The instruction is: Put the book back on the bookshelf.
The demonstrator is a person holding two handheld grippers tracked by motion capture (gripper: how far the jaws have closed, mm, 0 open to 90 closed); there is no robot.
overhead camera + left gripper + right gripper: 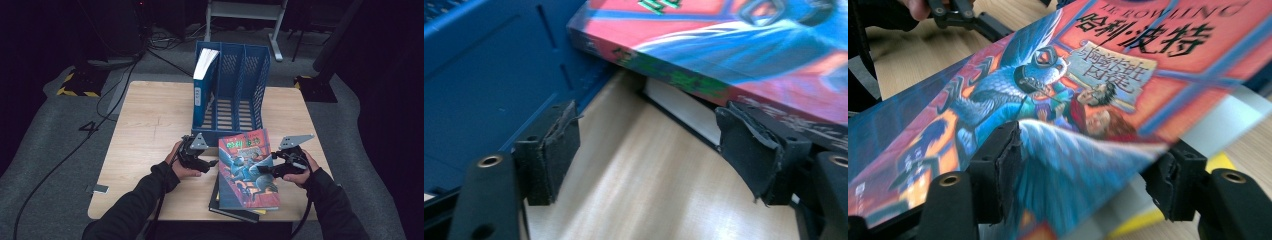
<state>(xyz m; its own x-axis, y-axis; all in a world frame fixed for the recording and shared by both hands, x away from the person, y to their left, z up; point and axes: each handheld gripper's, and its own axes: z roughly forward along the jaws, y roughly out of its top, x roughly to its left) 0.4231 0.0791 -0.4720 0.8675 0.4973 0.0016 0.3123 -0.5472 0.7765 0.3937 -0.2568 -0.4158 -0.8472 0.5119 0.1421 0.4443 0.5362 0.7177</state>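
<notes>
On the table, right gripper (1083,170) straddles the colourful book's (248,167) edge ungripped; left gripper (649,145) gapes beside it.

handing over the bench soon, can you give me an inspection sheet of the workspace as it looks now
surface: wooden table, bare wood left of the rack.
job's things: colourful book on top of a stack that includes a dark book, at the near edge; blue file rack behind, with a blue-spined book upright in its left slot.
clutter: nothing seen on the table.
grippers: left gripper at the colourful book's left edge, jaws open over bare wood; right gripper at its right edge, jaws straddling that edge, contact unclear.
cables: one trails from each gripper; more on the floor at left.
surroundings: grey carpet, yellow-black striped blocks, white frame behind.
</notes>
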